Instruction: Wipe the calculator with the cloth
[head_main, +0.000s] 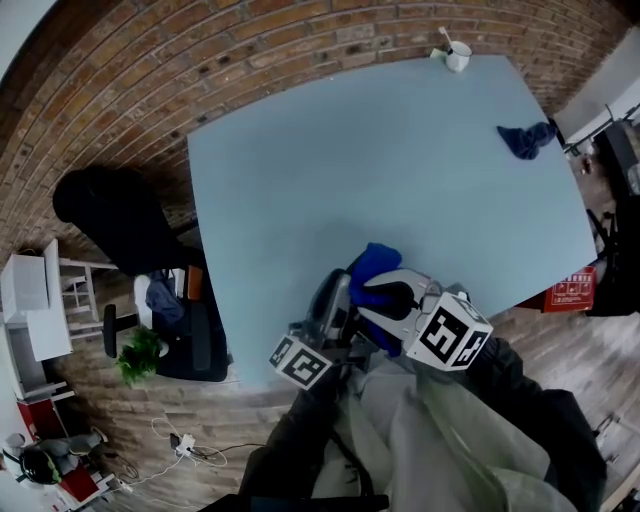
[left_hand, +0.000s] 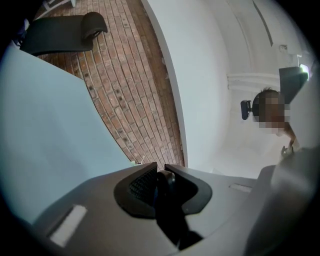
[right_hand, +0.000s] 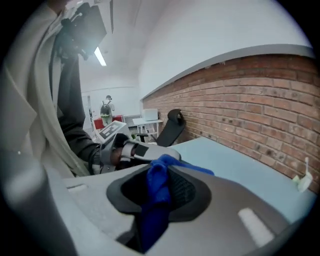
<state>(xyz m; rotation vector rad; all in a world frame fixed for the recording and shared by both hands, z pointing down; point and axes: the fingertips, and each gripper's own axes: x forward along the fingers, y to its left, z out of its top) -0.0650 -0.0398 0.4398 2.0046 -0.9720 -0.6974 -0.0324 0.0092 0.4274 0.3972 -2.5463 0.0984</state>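
Blue cloth (head_main: 374, 262), pinched in the right gripper (right_hand: 159, 182), sits against or just beside the dark calculator (head_main: 333, 293) that the left gripper (left_hand: 160, 176) clamps edge-on above the table's (head_main: 400, 150) near edge, so wiping looks begun but unfinished.

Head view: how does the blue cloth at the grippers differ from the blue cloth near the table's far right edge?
The near cloth is bright blue; the far cloth is darker navy. The near cloth is clamped in the jaws of the right gripper; the far cloth lies loose on the table, untouched. Both are small, bunched-up cloths.
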